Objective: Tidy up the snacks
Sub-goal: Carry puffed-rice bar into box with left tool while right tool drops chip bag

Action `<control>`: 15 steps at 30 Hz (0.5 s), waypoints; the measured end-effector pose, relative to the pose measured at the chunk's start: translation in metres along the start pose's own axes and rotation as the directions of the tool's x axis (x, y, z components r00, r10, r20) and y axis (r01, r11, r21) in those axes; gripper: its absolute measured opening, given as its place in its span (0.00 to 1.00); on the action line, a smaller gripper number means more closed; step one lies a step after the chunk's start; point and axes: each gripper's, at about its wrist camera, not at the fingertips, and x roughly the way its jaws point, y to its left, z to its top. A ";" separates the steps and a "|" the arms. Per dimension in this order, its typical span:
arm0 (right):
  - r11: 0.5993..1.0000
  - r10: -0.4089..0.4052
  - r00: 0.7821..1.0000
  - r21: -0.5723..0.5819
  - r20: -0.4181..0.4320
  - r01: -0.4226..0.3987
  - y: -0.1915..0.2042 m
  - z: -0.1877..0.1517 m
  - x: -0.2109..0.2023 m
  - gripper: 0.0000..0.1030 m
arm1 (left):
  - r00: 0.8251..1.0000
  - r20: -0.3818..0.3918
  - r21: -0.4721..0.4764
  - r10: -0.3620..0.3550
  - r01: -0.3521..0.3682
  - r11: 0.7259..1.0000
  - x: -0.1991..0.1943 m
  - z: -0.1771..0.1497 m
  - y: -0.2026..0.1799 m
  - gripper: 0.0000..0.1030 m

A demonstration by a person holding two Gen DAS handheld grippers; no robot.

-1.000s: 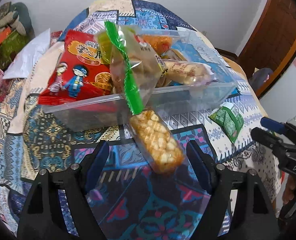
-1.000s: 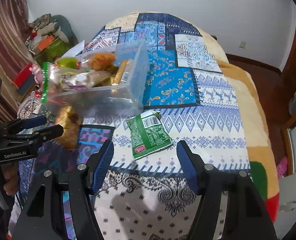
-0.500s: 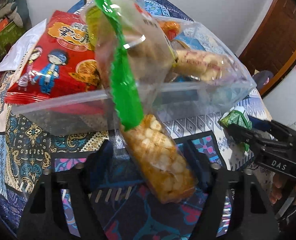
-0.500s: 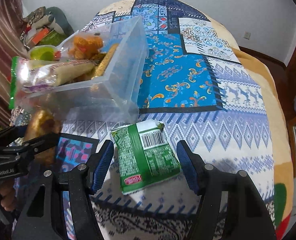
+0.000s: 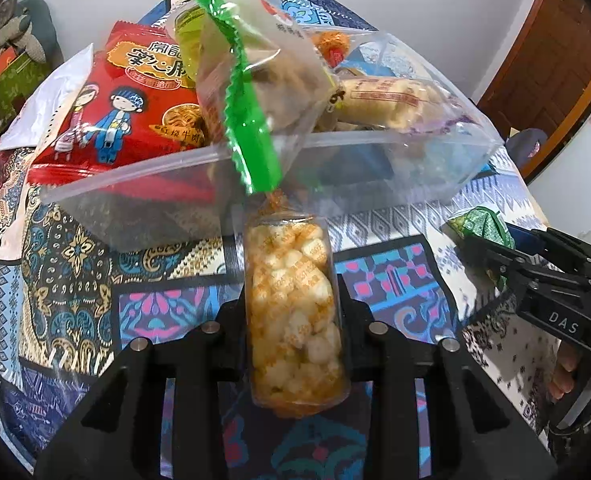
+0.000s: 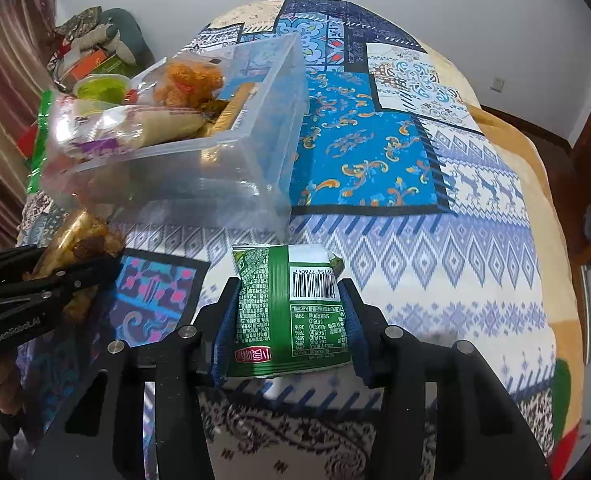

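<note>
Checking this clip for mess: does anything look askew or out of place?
Yes. The clear plastic bin is overfull: a green-sealed clear snack bag sticks up and droops over its near rim, and the red snack packet leans out over the left edge.

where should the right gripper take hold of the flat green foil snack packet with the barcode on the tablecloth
Across its width, near the middle of the flat green foil snack packet, coming in low from the near edge. It lies flat, barcode side up, long sides parallel to the right gripper's fingers, which already flank it. The clear plastic bin sits just beyond, so approaching from the far side looks blocked.
</note>
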 end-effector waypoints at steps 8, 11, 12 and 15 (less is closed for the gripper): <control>1.000 0.005 0.999 -0.012 0.042 -0.004 0.009 -0.007 -0.031 0.43 | 0.999 0.036 0.038 -0.036 0.035 0.999 -0.036 -0.014 -0.009 0.33; 1.000 0.001 0.998 -0.013 0.068 0.000 0.011 -0.004 -0.044 0.43 | 0.997 0.054 0.055 -0.055 0.052 0.997 -0.051 -0.016 -0.014 0.33; 1.000 0.001 0.997 -0.013 0.077 0.000 0.011 -0.004 -0.049 0.43 | 0.996 0.061 0.061 -0.059 0.055 0.997 -0.056 -0.016 -0.016 0.33; 1.000 0.001 0.994 -0.015 0.107 0.001 0.013 0.000 -0.065 0.43 | 0.993 0.091 0.080 -0.074 0.067 0.995 -0.073 -0.016 -0.019 0.33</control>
